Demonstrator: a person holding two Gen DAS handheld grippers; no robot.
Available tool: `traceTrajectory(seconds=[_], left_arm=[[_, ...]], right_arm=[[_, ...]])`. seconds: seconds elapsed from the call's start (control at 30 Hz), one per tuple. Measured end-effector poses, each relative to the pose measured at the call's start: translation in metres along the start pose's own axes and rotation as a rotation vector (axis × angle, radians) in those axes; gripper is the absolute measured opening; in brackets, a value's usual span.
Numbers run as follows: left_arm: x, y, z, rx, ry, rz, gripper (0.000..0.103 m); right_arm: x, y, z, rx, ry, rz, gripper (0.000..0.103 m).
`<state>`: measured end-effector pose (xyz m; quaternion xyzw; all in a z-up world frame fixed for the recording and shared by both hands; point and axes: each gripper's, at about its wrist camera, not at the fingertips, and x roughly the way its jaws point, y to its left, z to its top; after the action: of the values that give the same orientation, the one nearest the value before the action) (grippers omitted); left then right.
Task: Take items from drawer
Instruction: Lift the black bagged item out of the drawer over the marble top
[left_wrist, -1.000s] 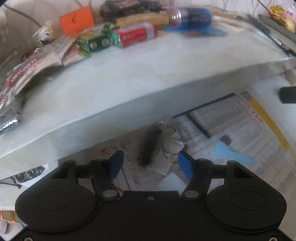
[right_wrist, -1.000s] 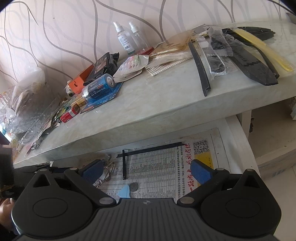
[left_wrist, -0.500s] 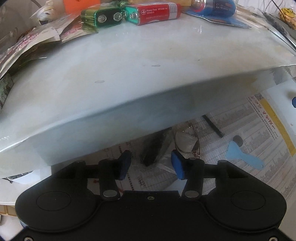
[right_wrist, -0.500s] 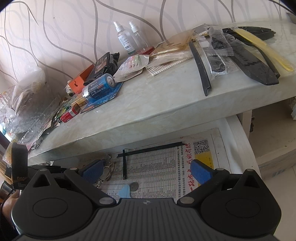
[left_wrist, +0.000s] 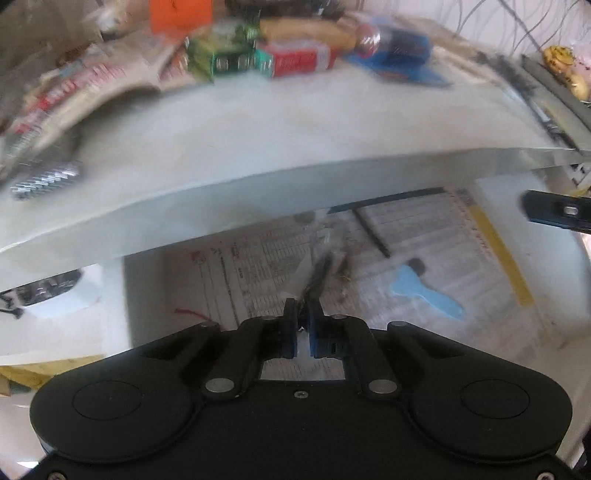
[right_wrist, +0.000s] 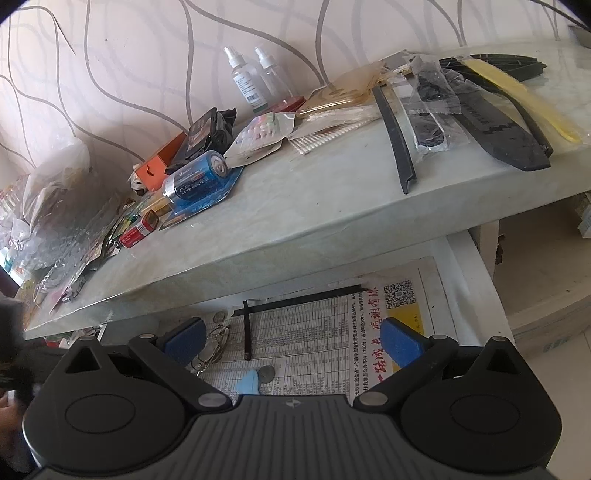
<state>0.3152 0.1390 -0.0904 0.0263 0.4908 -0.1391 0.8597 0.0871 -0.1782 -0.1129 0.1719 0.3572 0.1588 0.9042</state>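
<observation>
Left wrist view: picture now blurred, tabletop (left_wrist: 295, 140) clutter back in sight. Left gripper (left_wrist: 303, 314), half-open a second ago, has clamped on the clear packet with a dark item (left_wrist: 321, 269), above the newspaper-lined drawer (left_wrist: 498, 332). Right gripper (right_wrist: 291, 338) unmoved, jaws spread wide, empty, angled down over the drawer.

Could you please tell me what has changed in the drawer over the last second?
The left tongs closed from wide open onto the clear packet with a dark stick and drew it toward the front of the drawer. The right tongs stayed open and in place, and the blue scraper, the coin and the black strips did not move.
</observation>
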Motion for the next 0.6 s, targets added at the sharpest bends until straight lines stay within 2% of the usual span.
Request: traceTrajectory(seconds=[0.23, 0.37, 0.5, 0.6], left_arm=[[-0.057, -0.025, 0.016, -0.014, -0.059, -0.066, 0.004], [-0.093, -0.046, 0.032, 0.013, -0.137, -0.101, 0.004], [-0.119, -0.076, 0.065, 0.054, -0.251, -0.135, 0.004], [-0.116, -0.101, 0.098, 0.055, -0.317, -0.176, 0.004]], right_arm=[[-0.001, 0.000, 0.000, 0.000, -0.003, -0.006, 0.103], [-0.002, -0.001, 0.000, 0.000, -0.008, -0.007, 0.103], [-0.003, 0.000, -0.001, -0.002, -0.014, -0.006, 0.103], [-0.003, 0.001, -0.001, -0.008, -0.013, -0.005, 0.103]])
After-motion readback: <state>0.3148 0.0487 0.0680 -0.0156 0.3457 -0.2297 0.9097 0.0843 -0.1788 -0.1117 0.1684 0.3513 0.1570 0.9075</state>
